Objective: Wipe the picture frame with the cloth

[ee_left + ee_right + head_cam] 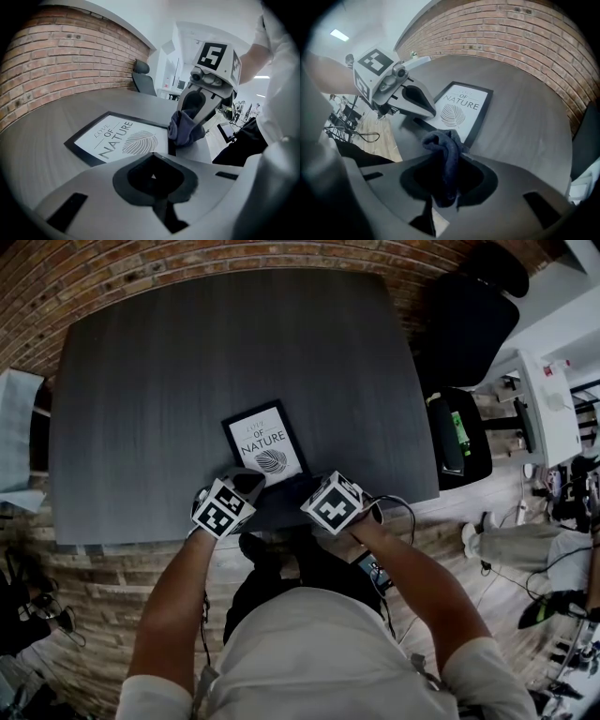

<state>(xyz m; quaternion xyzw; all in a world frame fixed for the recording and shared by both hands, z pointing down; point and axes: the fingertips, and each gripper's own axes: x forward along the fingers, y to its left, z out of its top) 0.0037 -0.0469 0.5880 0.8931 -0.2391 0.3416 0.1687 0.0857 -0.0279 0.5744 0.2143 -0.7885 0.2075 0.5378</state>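
We see a dark grey table [187,381] at centre and a brick wall [234,261] across the top. A black office chair [464,324] stands at upper right.

Black picture frame [266,444], dark blue cloth [443,154], grey table [187,362].

My bench [187,381]: dark grey, wood-grained top. Brick wall [70,56] runs along its far side. Black office chair [464,324] stands near its far right corner. Cable [365,137] lies on the wooden floor [389,146].
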